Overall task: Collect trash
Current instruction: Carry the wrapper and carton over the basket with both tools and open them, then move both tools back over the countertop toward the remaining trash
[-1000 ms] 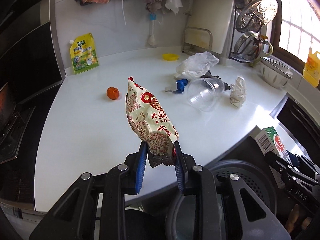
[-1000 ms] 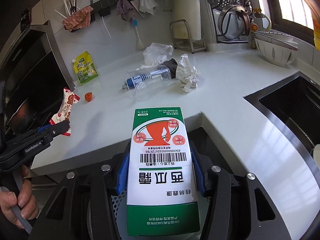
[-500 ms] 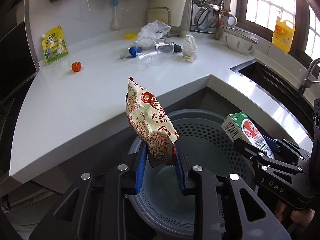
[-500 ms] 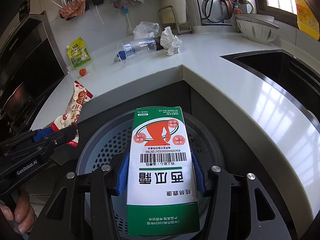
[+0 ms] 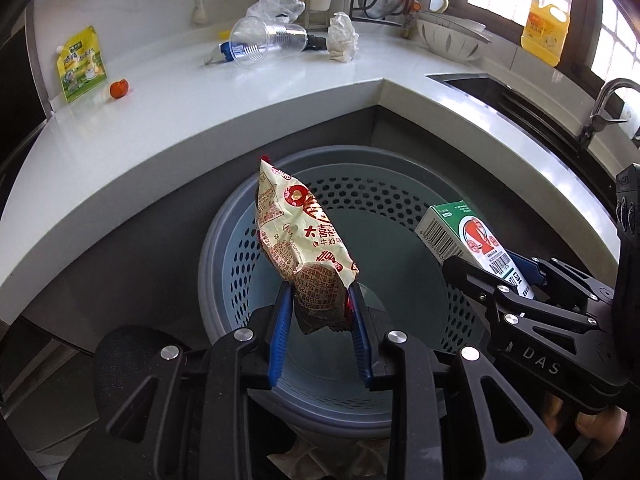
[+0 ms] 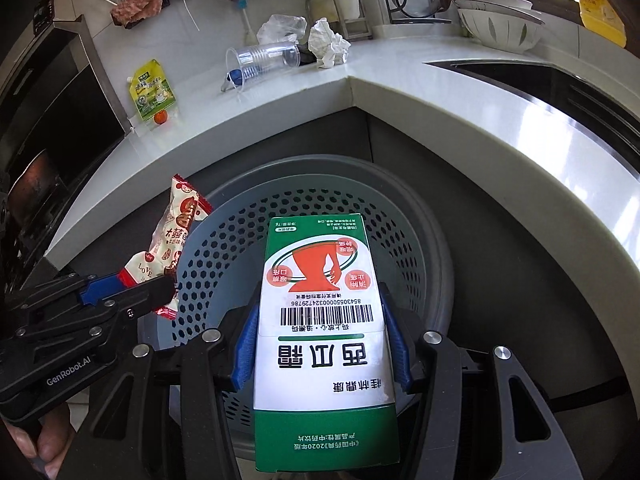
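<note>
Two grippers hang over the grey perforated plastic bin [image 5: 400,200]: left gripper [image 5: 320,320], jaws just eased wider, pinches the cream snack wrapper [image 5: 304,248]; right gripper [image 6: 322,344] clamps the green-and-white carton [image 6: 320,320]. Only the left view catches the sink tap [image 5: 604,100].

The bin [image 5: 240,240] stood on the floor in front of the bench [image 5: 200,120] corner. Above its opening hung the snack bag [image 5: 304,248] at left and the carton [image 5: 468,236] at right. On the bench behind lay a cup [image 5: 264,40], with crumpled paper [image 5: 342,42] to its right and a pouch [image 5: 80,64] far left.
</note>
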`<state>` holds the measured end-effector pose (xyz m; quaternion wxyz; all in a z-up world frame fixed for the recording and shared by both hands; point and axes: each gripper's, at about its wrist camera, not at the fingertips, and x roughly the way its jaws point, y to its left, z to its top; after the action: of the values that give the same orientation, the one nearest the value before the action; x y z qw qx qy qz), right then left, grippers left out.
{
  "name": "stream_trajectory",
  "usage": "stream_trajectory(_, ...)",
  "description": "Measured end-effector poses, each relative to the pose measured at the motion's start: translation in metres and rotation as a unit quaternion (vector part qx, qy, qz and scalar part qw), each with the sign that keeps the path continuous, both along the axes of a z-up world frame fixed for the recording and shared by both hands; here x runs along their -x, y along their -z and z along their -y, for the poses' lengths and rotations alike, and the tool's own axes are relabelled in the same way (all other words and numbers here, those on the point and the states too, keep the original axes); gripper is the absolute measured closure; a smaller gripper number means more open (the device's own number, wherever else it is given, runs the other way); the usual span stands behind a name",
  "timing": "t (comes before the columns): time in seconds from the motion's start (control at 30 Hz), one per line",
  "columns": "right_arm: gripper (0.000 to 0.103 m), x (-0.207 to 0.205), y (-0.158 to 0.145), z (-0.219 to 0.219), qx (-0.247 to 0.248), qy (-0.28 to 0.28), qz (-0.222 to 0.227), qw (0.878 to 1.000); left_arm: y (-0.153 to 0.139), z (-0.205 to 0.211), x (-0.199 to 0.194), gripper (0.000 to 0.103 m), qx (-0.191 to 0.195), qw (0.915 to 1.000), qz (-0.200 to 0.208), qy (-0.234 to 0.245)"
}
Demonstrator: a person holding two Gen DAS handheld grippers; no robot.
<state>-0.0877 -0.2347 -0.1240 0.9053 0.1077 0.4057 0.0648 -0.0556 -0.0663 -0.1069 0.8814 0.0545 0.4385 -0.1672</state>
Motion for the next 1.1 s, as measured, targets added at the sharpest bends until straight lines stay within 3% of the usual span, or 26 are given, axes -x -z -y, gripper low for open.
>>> stream_trajectory(0.67, 0.051, -0.003, 0.004, 0.003, -0.008, 0.0, -0.014, 1.0, 0.007, -0.006, -0.003, 0.068, -0.003, 0.9998, -0.016, -0.01)
stream_trajectory(0.73, 0.051, -0.003, 0.004, 0.004, -0.009, 0.001, -0.013, 1.0, 0.007, -0.007, -0.003, 0.064, -0.004, 0.9998, -0.015, -0.011)
stream_trajectory(0.83, 0.031, -0.004, 0.003, 0.004, -0.014, 0.001, -0.013, 1.0, 0.005, -0.01, -0.003, 0.048, -0.004, 0.9998, -0.01, -0.016)
stream_trajectory(0.87, 0.031, -0.003, 0.002, 0.005, -0.018, 0.0, -0.01, 1.0, 0.004, -0.011, -0.003, 0.041, -0.004, 0.9998, -0.007, -0.019)
stream_trajectory(1.1, 0.031, -0.003, 0.003, 0.004, -0.02, -0.001, -0.011, 1.0, 0.004, -0.015, -0.005, 0.037, -0.002, 0.9996, -0.007, -0.027)
